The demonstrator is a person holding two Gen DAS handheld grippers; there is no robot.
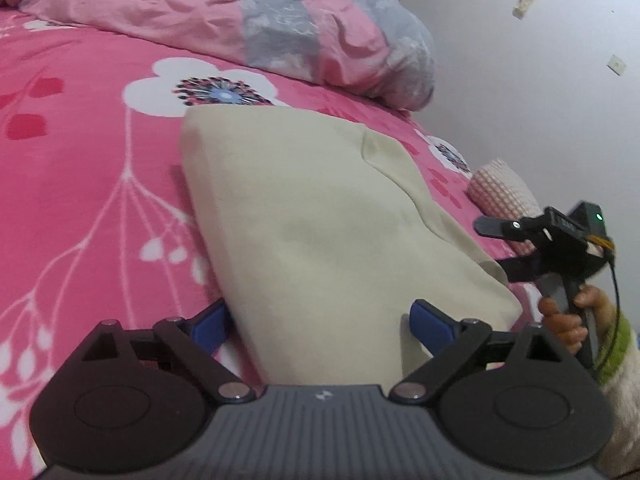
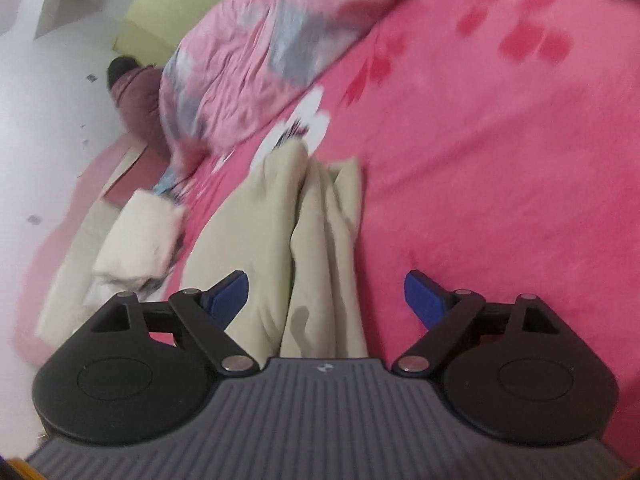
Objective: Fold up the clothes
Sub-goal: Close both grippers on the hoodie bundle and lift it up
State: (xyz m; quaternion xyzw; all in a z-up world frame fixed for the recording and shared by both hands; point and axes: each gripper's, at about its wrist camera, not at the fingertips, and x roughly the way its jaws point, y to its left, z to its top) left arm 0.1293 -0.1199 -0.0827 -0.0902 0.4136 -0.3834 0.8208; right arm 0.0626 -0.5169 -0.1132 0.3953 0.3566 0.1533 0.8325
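Cream garment [image 1: 320, 216] lies between the left gripper [image 1: 324, 324]'s spread fingers. Right gripper [image 2: 326, 300] gapes too, cloth just ahead.

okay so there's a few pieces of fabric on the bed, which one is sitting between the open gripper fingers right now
The plain beige garment, folded flat on the pink sheet. The left gripper straddles its near edge, jaws open. The crumpled pink-and-grey duvet lies farther back.

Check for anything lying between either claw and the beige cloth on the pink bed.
Nothing visible is in the way. The left claw is open with the folded beige cloth already between its blue fingers. The right claw is open right over the same cloth's edge. The white folded towel lies off to the side.
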